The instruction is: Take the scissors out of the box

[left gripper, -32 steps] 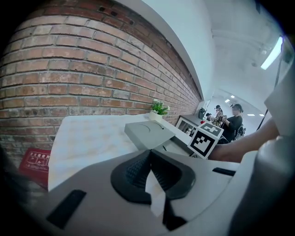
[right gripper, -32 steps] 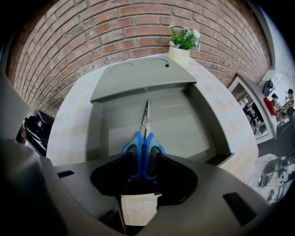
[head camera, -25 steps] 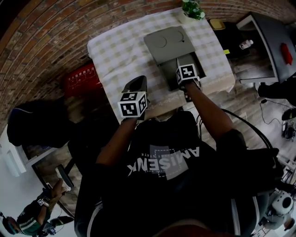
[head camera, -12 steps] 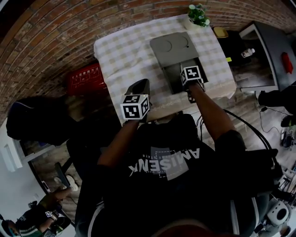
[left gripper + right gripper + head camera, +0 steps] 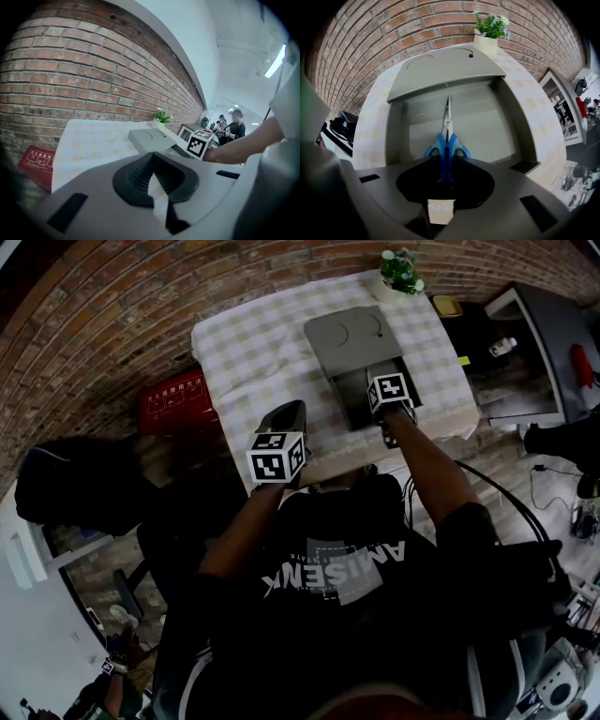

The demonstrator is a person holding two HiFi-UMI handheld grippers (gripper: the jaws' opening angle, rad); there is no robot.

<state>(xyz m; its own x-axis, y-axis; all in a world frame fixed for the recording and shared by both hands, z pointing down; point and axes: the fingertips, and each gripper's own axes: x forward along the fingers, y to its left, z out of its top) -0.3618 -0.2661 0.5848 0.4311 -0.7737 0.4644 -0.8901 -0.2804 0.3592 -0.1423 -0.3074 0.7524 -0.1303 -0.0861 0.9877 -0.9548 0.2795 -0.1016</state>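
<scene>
Currently, the right gripper (image 5: 446,161) points straight down into an open grey box (image 5: 396,136). Its jaws have just been closing and now stand partly closed, with the pads pressed on the blue handles of the scissors (image 5: 447,123). The scissors lie flat on the floor of the box, about midway between its side walls. The blades are shut and point away from the gripper toward the far wall, and the two handle loops show just beyond the jaw tips. The grey lid (image 5: 440,70) sits at the far side of the opening.

The box stands on a table (image 5: 253,343) covered with a pale checked cloth, near the edge closest to the person. A small potted plant (image 5: 490,28) stands on the far edge of the table, just beyond the lid, in front of a brick wall (image 5: 393,28).

The left gripper (image 5: 153,155) is held over the near edge of the table, to the left of the box and apart from it, tilted slightly downward. Its jaw tips meet and hold nothing. A red case (image 5: 176,399) lies on the floor beside the table's left side.
</scene>
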